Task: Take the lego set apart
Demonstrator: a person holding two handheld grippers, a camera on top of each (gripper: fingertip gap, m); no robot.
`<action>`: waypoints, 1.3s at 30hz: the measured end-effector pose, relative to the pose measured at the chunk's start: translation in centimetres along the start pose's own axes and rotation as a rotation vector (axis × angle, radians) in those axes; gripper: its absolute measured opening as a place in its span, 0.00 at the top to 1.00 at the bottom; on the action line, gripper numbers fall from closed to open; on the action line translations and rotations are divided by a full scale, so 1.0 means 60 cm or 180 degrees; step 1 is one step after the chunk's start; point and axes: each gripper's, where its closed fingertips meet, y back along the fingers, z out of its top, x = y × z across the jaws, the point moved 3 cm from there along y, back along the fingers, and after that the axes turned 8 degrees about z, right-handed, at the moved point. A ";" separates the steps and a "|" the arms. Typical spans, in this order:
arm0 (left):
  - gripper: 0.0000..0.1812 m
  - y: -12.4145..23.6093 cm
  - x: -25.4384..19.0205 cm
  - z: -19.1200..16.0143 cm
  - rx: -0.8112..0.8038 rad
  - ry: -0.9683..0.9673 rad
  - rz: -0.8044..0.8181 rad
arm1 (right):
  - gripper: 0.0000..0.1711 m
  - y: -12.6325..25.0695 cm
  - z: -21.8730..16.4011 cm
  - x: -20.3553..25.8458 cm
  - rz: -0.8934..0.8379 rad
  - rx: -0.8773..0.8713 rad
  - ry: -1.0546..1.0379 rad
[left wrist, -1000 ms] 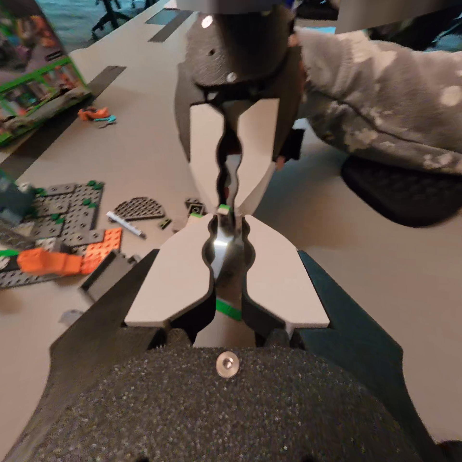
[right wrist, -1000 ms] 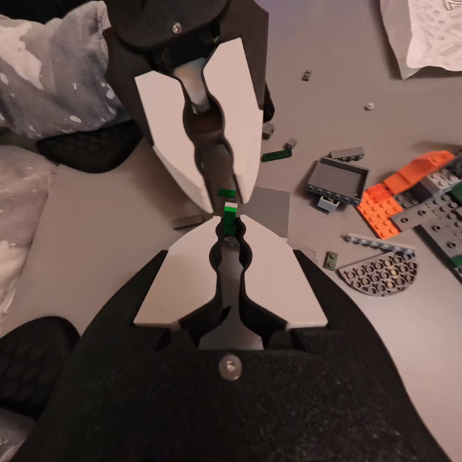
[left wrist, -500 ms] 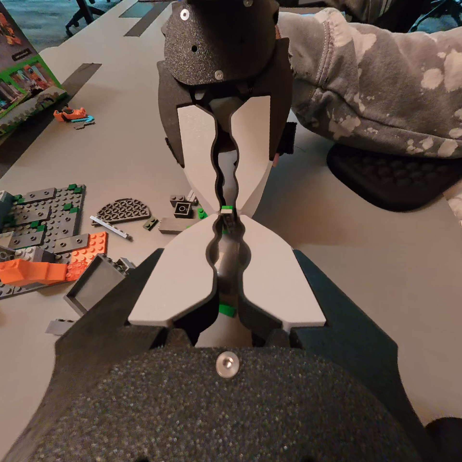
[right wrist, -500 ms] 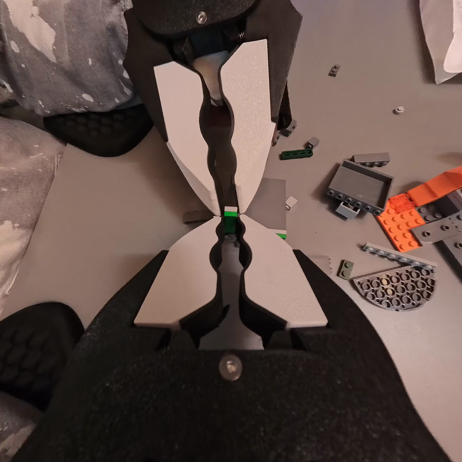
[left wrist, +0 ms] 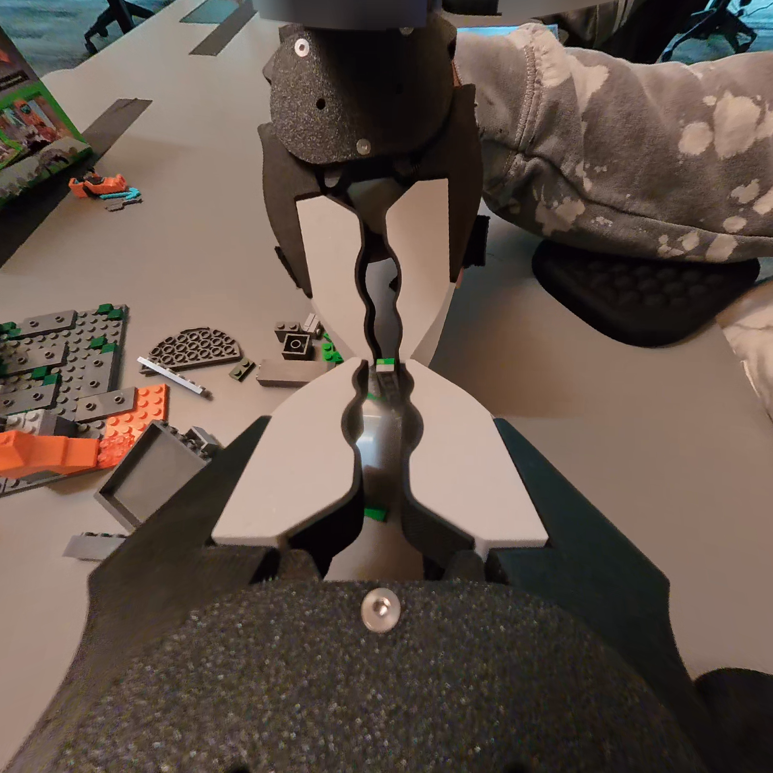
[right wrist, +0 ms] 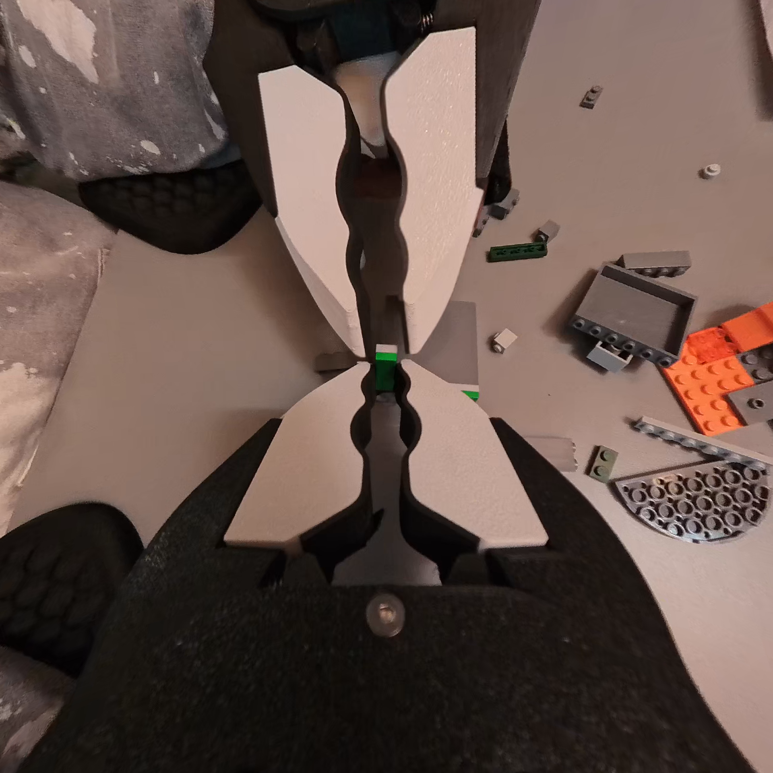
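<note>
My left gripper (left wrist: 384, 369) and right gripper (right wrist: 382, 368) meet tip to tip above the grey table. Both are shut on one small lego assembly. In the left wrist view, a dark grey piece (left wrist: 387, 382) sits between my left fingers, with a green-and-white bit (left wrist: 385, 364) at the tips; the right gripper (left wrist: 385, 355) comes in from the top. In the right wrist view, a green brick (right wrist: 385, 374) with a white top sits between my right fingers, and the left gripper (right wrist: 382, 347) closes on its far end.
Loose lego lies to one side: a dark baseplate (left wrist: 62, 355) with green studs, an orange plate (right wrist: 707, 393), a half-round plate (right wrist: 702, 502) and a grey box-shaped piece (right wrist: 636, 313). A lego box (left wrist: 29, 138) stands far left. A person's sleeve (left wrist: 627, 146) rests on a black pad (left wrist: 640, 293). My two grippers' fingertips are within a few centimetres of each other.
The two grippers have closed the gap between them and now both hold the small piece. The loose parts on the table have not moved.
</note>
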 end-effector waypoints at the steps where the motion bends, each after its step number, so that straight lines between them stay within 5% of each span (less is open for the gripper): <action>1: 0.92 0.000 -0.001 0.000 0.0003 0.0015 -0.0019 | 0.95 0.000 0.000 0.000 -0.0004 -0.0005 0.0010; 22: 0.95 0.001 0.011 -0.022 0.0333 0.0001 0.0028 | 0.95 -0.011 0.000 -0.016 -0.0168 0.0016 0.0047; 33: 0.95 0.012 0.020 -0.011 0.0070 0.0190 0.0001 | 0.95 0.020 0.008 -0.018 0.0131 -0.0732 -0.0131; 39: 0.95 0.013 0.021 -0.015 0.0104 0.0210 0.0007 | 0.95 0.015 0.009 -0.019 0.0096 -0.0615 -0.0205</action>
